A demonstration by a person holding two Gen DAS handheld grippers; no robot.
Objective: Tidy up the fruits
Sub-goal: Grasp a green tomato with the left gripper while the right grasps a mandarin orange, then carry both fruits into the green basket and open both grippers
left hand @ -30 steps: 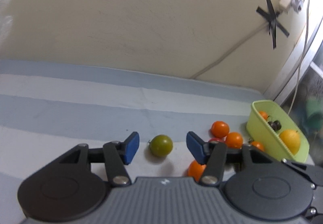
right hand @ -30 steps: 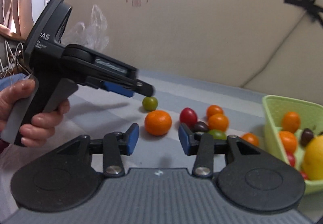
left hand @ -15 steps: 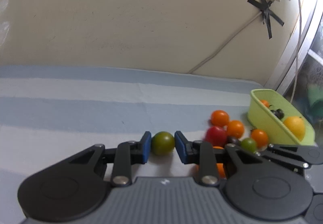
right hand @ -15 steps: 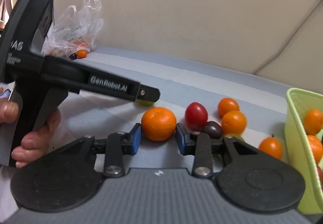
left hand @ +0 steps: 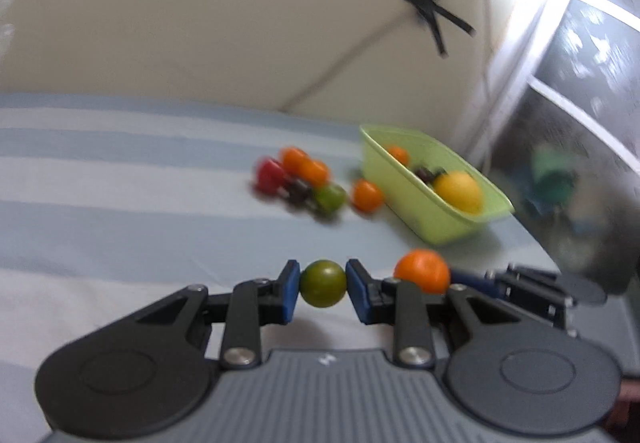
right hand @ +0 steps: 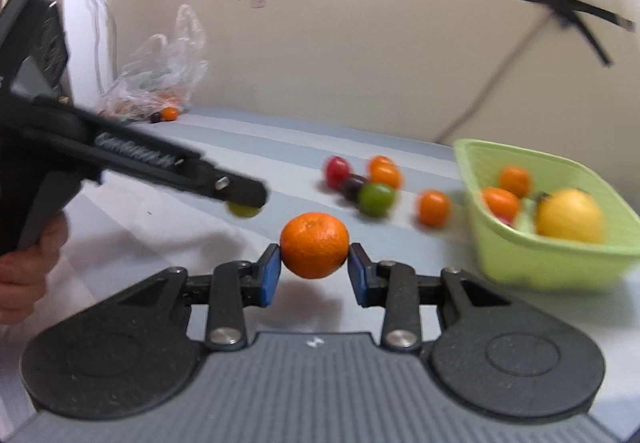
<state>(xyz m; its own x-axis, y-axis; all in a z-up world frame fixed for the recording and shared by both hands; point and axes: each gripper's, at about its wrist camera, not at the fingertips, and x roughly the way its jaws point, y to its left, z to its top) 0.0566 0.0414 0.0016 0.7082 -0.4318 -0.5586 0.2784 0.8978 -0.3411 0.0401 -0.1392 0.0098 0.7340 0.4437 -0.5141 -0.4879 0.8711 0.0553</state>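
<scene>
My left gripper (left hand: 322,284) is shut on a small green tomato (left hand: 323,283), held above the striped cloth. My right gripper (right hand: 314,268) is shut on an orange mandarin (right hand: 314,244), also lifted off the cloth. In the left wrist view the mandarin (left hand: 422,270) and the right gripper's fingers (left hand: 472,281) show just right of my left jaws. In the right wrist view the left gripper's body (right hand: 160,167) reaches in from the left, with the green tomato (right hand: 242,209) half hidden under its tip. A lime green basket (right hand: 548,263) holds a yellow fruit (right hand: 570,217) and small orange ones.
A blurred cluster of red, orange, dark and green fruits (right hand: 370,183) lies on the cloth left of the basket (left hand: 436,221). A clear plastic bag (right hand: 160,79) with small fruits sits at the far left by the wall. A person's hand (right hand: 28,275) holds the left gripper.
Both grippers closed on their fruits, lifted them off the cloth and pulled back from the cluster. The basket now sits closer to the middle of both views.
</scene>
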